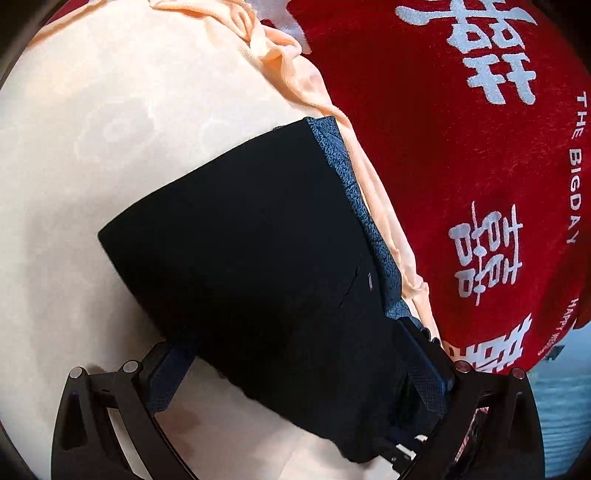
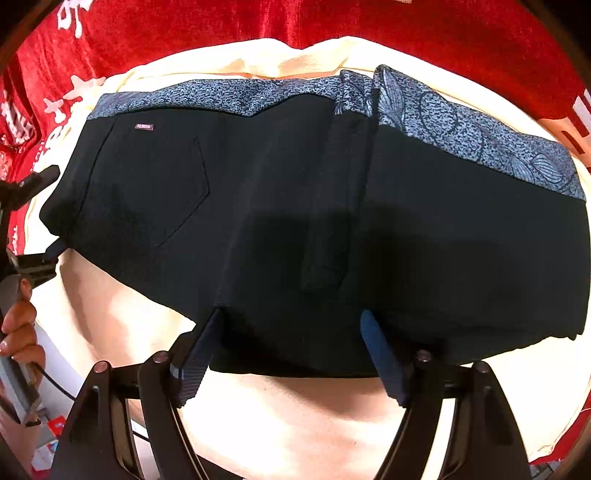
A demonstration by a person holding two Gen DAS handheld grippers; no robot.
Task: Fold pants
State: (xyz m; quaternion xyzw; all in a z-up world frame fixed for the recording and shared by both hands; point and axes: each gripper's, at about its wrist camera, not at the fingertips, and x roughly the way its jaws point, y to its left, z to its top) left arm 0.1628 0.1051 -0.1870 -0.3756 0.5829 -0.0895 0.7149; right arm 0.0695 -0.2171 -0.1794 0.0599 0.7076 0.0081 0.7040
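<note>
You are working over a pair of black pants point(image 2: 258, 221) with a blue-grey patterned waistband point(image 2: 229, 96), lying already folded into a compact block on a cream cloth point(image 2: 295, 424) that covers a red printed blanket point(image 2: 443, 29).

Your right gripper point(image 2: 291, 354) is pointing straight down at the near edge of the block, its jaws standing wide with the pads point(image 2: 195, 354) on either side of the thick folded edge; they are not pinching it, so nothing is being held there.

Your left gripper point(image 1: 295, 376) is sitting at the end of the block, jaws spread wide, with the dark fabric lying between the two pads point(image 1: 166, 376). The right-hand pad is touching the edge by the waistband, but I am not seeing a squeeze, so I am reading it as open too (the cloth is hiding part of that finger).

Here is what you are risking. If you are closing on this many layers at once, the pads are likely gripping only the top ones, and the stack is sliding apart as you lift. If you are dragging instead of lifting, you are bunching the loose cream cloth, which is already wrinkled near the waistband. And if the two grippers are moving unevenly, the tidy edges are skewing.
</note>
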